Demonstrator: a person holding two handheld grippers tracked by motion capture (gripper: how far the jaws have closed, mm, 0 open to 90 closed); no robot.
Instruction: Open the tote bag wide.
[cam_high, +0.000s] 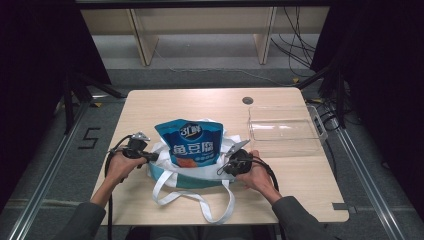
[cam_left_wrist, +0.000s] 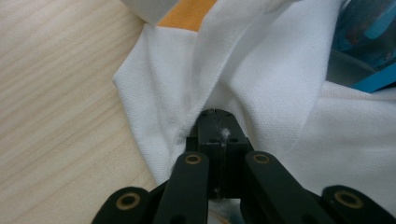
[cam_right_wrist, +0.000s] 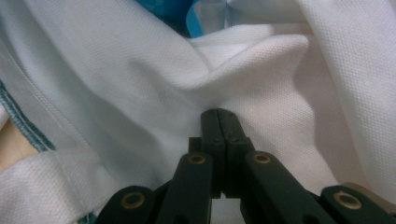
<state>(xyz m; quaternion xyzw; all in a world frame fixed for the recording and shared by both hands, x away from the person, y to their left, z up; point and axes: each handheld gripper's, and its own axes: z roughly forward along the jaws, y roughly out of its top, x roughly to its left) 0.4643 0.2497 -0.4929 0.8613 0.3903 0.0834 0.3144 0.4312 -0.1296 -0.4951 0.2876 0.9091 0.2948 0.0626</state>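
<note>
In the left gripper view, the black jaws of the left gripper stand nearest the lens, pressed together on a fold of the white tote bag. A thread of the fabric shows at the seam between the jaws. An orange band on the bag lies at the top edge, and the light wooden table runs along the left side.

In the right gripper view, the right gripper is likewise clamped on a pinched ridge of the same white fabric; a teal-stitched hem passes at the far left.

From the high view, the bag sits on the near middle of the table, its white straps trailing toward the near edge. A blue snack pouch stands upright in its mouth. One gripper holds each side of the bag's rim. An empty clear plastic bin rests on the table to the right, just beyond the right hand.
</note>
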